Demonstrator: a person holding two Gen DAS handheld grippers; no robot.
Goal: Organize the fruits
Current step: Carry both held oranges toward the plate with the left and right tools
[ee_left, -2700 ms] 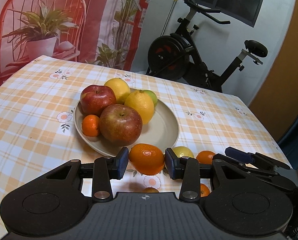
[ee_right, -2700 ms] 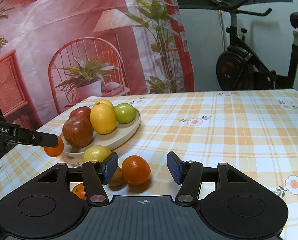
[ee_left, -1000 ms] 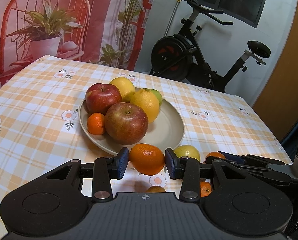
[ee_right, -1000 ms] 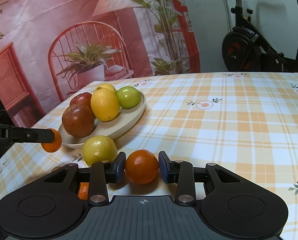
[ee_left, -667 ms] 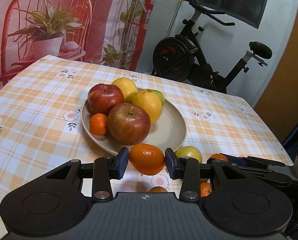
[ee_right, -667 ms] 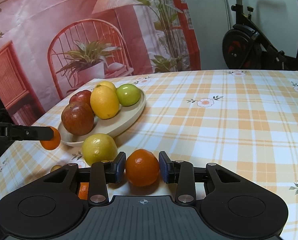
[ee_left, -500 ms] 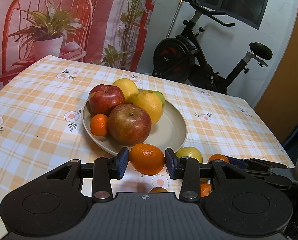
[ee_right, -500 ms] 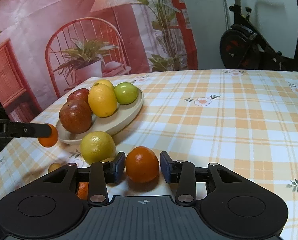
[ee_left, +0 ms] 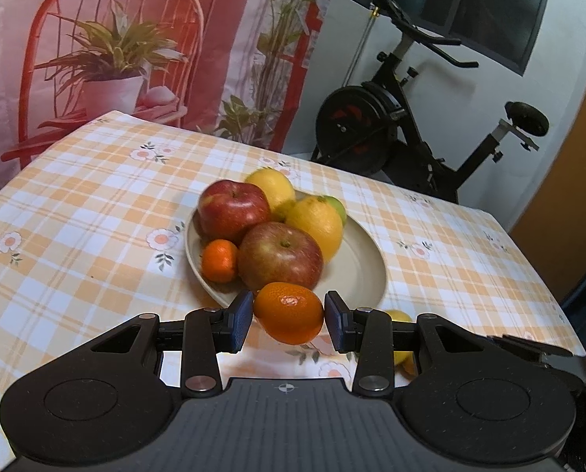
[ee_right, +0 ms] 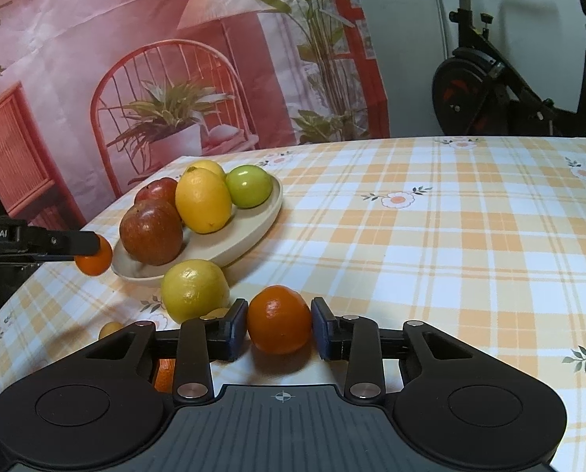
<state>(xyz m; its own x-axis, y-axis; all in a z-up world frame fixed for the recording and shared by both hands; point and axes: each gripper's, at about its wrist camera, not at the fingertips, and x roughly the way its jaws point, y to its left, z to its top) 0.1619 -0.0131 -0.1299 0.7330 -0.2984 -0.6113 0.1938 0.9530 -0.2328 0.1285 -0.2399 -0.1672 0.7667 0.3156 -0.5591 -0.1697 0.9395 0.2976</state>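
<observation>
Left claw (ee_left: 288,316) clamped on a mandarin (ee_left: 289,312), held off the desk (ee_left: 76,212) just short of plate rim (ee_left: 371,271). Right claw (ee_right: 279,329) jaws just been closing, pads now against an orange (ee_right: 279,330) sitting on the desk beside a lemon (ee_right: 194,290). Plate already w/ two apples (ee_left: 279,261), lemons, green fruit, small mandarin on left side. Judged best: carry left fruit over bare right part of plate, lower before letting go, avoid nudging big apple. Then lift right orange straight up, clear of lemon.
</observation>
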